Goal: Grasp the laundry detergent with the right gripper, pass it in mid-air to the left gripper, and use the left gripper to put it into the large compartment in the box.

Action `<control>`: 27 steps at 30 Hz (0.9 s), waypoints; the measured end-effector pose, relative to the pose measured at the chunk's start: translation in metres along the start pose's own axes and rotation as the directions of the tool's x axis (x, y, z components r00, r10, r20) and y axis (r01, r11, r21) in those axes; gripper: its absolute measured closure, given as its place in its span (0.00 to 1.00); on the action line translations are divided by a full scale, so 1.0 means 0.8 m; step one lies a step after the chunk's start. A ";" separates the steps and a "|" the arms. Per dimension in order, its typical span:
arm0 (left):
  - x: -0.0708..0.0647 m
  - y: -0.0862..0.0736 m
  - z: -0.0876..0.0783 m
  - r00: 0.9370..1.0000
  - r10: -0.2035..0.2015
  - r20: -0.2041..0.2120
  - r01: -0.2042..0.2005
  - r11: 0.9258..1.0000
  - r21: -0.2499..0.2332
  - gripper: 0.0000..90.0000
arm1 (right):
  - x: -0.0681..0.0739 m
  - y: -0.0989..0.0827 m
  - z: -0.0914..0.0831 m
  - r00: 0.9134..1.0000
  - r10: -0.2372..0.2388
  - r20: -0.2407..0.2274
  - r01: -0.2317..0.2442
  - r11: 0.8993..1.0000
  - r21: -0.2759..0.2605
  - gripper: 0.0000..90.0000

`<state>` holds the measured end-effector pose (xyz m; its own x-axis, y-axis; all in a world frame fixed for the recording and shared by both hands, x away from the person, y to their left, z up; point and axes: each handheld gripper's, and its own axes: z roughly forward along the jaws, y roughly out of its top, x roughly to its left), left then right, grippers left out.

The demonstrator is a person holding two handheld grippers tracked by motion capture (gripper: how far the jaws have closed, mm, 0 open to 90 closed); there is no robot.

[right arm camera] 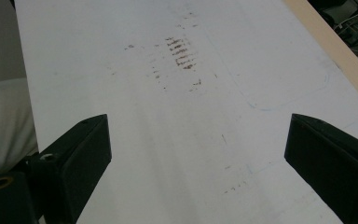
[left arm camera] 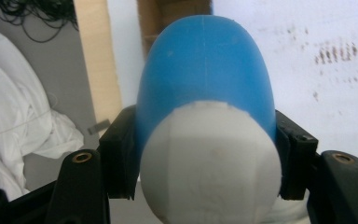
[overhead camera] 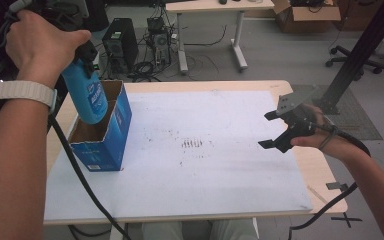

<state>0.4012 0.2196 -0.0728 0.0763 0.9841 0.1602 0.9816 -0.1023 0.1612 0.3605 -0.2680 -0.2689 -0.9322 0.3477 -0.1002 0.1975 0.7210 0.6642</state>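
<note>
The left gripper (overhead camera: 82,57) clamped the bottle (overhead camera: 89,97), upright, base over the box (overhead camera: 107,135); right gripper (overhead camera: 275,130) gaped, well apart.

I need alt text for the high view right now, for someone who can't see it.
The left claw holds a blue bottle partly inside an open blue box at the left of a white table. The right claw hangs open over the table's right side, holding nothing.
</note>
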 end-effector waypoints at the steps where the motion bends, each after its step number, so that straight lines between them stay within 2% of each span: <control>1: 0.002 0.000 0.003 1.000 -0.001 -0.001 0.001 1.000 0.000 0.42 | 0.000 0.000 0.000 1.000 0.001 0.000 -0.001 1.000 0.000 0.08; 7: 0.013 0.001 0.029 1.000 -0.015 -0.002 0.015 1.000 -0.005 0.42 | 0.000 -0.001 0.001 1.000 0.008 0.000 -0.008 1.000 0.005 0.08; 13: 0.023 -0.001 0.056 1.000 -0.024 0.017 0.024 1.000 -0.011 0.42 | 0.000 -0.003 0.001 1.000 0.015 0.005 -0.015 1.000 0.005 0.07; 27: 0.031 -0.005 0.114 0.999 -0.023 0.042 0.024 1.000 -0.008 0.42 | -0.002 -0.008 -0.002 0.999 0.034 0.015 -0.034 0.999 0.022 0.06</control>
<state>0.4151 0.2578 -0.1580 0.0606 0.9915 0.1154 0.9817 -0.0801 0.1727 0.3601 -0.2743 -0.2716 -0.9204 0.3806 -0.0889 0.2356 0.7217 0.6508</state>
